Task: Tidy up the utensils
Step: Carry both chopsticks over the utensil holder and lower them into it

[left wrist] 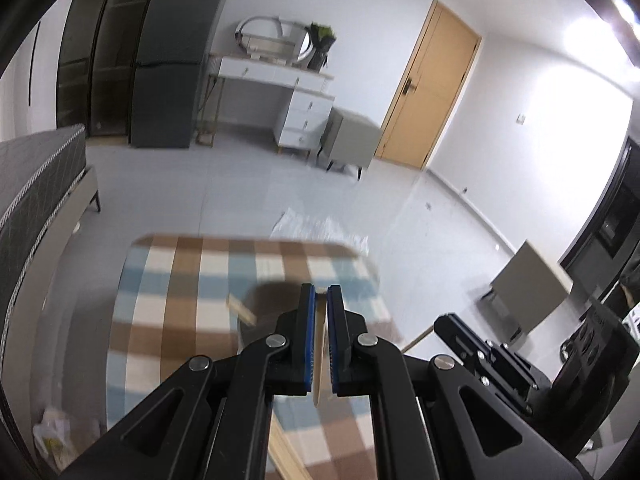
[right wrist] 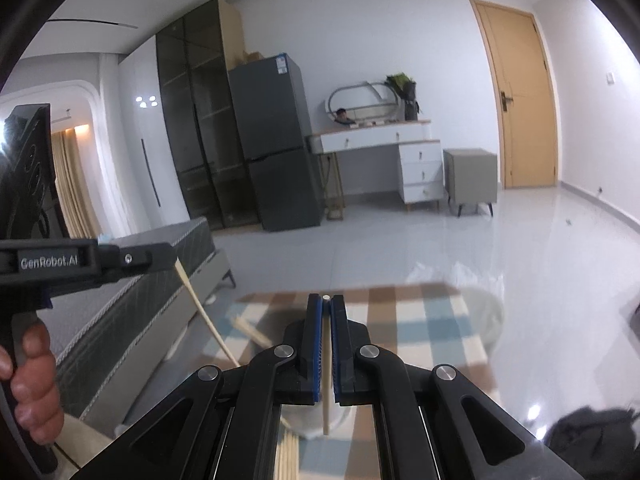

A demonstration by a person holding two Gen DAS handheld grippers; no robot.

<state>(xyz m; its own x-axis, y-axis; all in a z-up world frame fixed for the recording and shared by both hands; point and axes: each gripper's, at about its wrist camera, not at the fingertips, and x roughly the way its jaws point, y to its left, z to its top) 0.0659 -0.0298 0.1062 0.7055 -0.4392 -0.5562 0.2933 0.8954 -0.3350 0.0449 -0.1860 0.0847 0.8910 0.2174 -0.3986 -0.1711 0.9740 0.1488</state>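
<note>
Left wrist view: left tongs [left wrist: 321, 294] clenched on a flat pale wooden stick [left wrist: 319, 360] running lengthwise between the pads. Right tongs [right wrist: 326, 300] pinch a thin cream chopstick [right wrist: 326, 380], hanging down over the plaid-covered surface [right wrist: 420, 320].

The tablecloth [left wrist: 192, 312] is smeared with motion blur. The left gripper [left wrist: 321, 300] hides most of its wooden stick [left wrist: 320, 360]; the holder [left wrist: 264, 300] beneath is a dark blur.
</note>
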